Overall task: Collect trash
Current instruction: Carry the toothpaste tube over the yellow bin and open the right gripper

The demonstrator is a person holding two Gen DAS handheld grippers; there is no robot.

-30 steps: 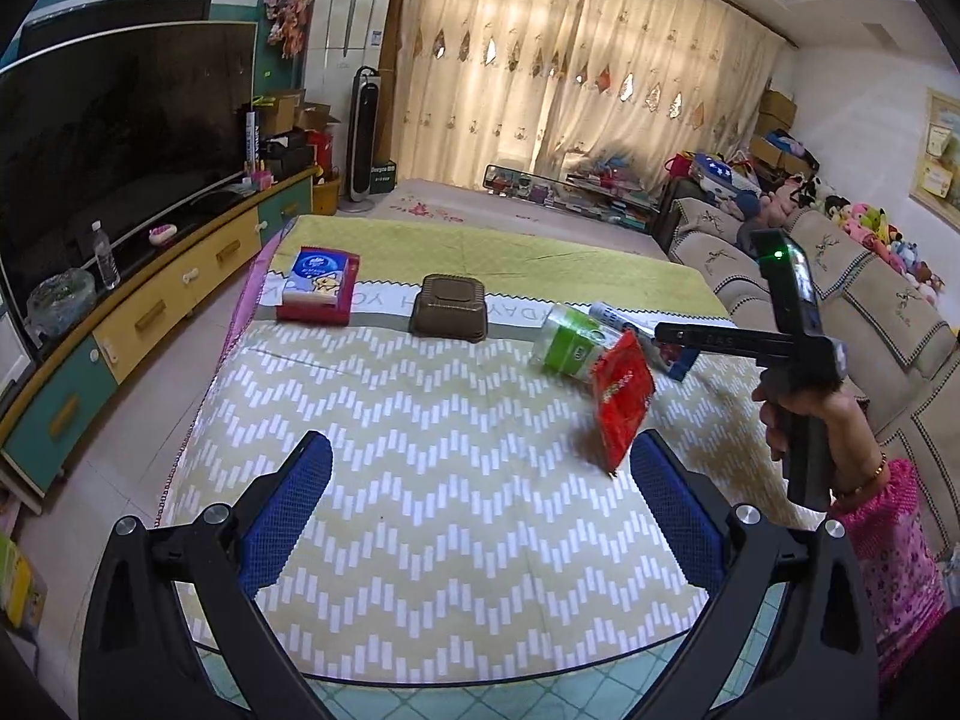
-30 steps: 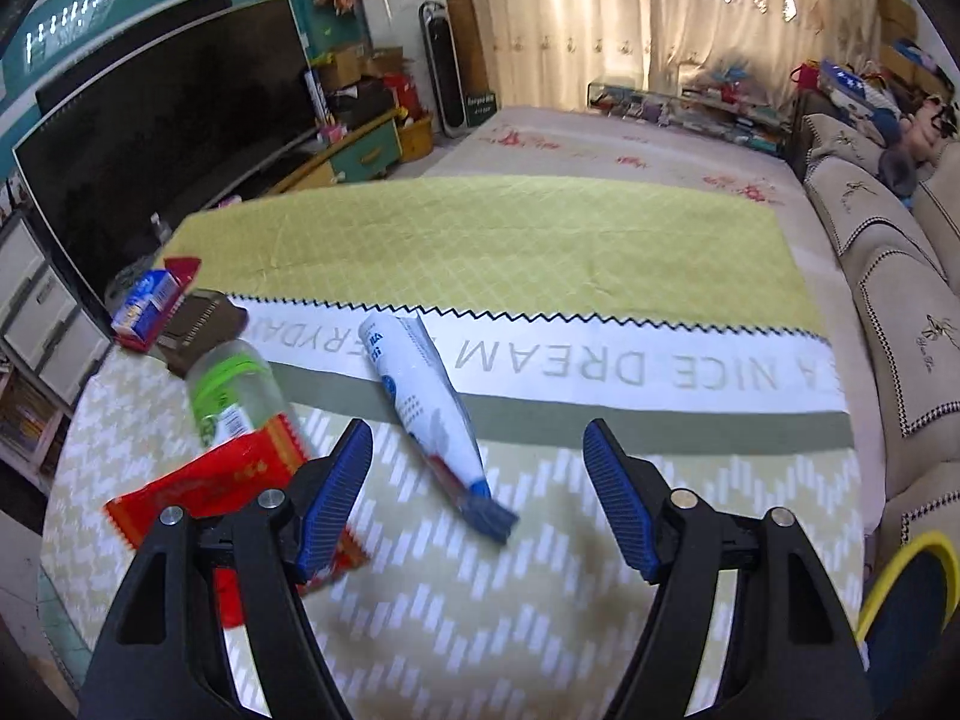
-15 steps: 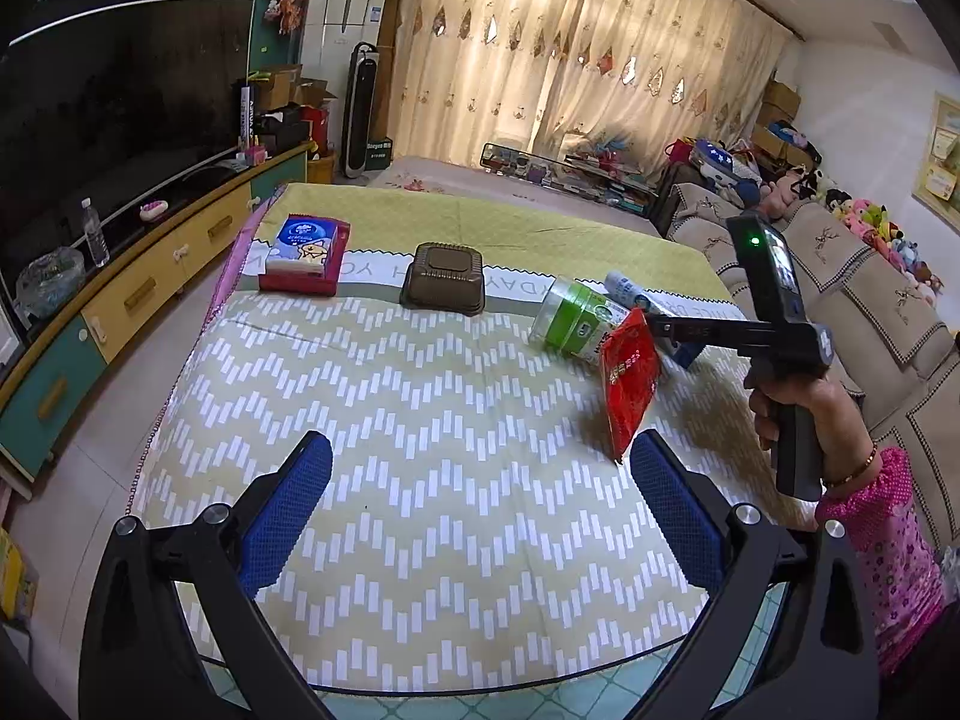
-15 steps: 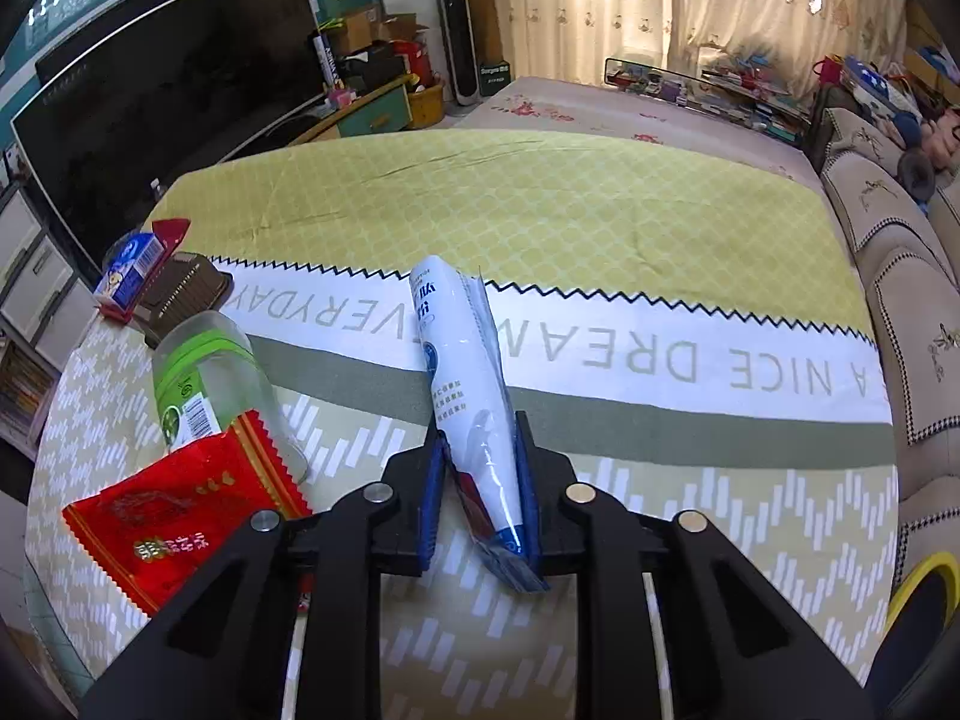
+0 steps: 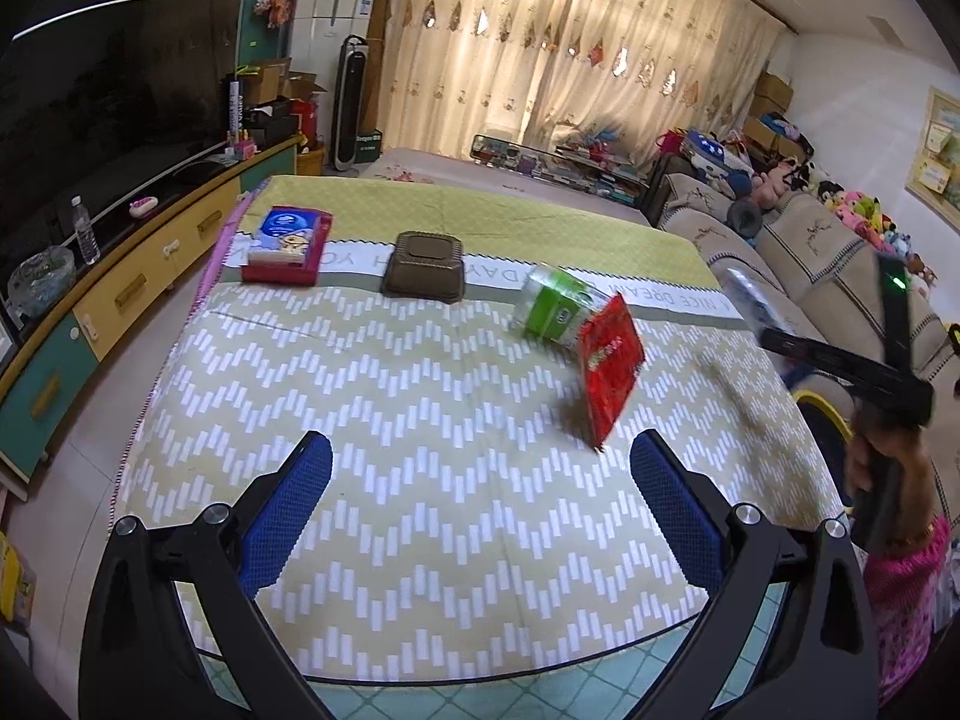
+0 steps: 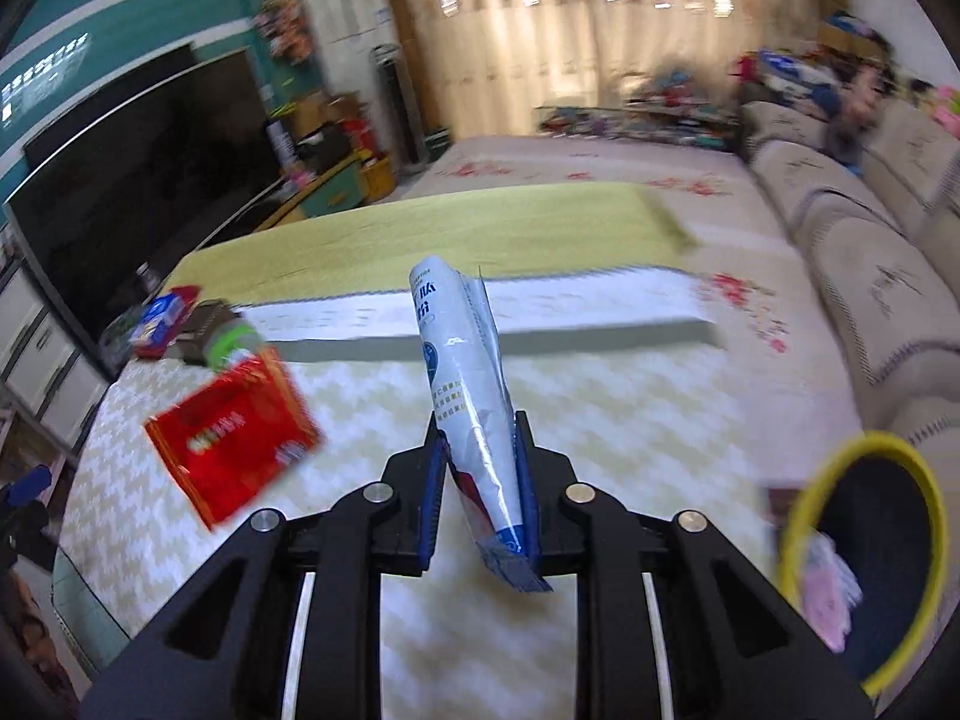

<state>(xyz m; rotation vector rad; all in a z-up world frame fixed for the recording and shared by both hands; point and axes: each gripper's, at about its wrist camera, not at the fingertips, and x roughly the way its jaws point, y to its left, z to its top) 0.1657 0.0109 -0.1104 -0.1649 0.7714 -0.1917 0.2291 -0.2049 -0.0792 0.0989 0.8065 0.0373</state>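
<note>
Left gripper point(image 5: 480, 498): fingers spread wide, holding nothing, above the zigzag-patterned cloth on the worktop point(image 5: 420, 420). Red foil snack packet point(image 6: 234, 429): on the worktop, against a green-labelled plastic bottle point(image 5: 555, 303). Right gripper point(image 6: 480, 480): fingers clamped on a white-and-blue crumpled wrapper point(image 6: 465, 384), lifted off the cloth. Yellow-rimmed dark bin point(image 6: 864, 564): at right, beside the worktop.

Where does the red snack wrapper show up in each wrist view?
Left wrist: the red snack wrapper is right of centre, on edge against the green-labelled bottle, ahead of the open left tongs.
Right wrist: it lies at left on the zigzag cloth, left of the right tongs, which are shut on a white-blue packet.
Shared landmark: the bottle, at in the right view.
</note>
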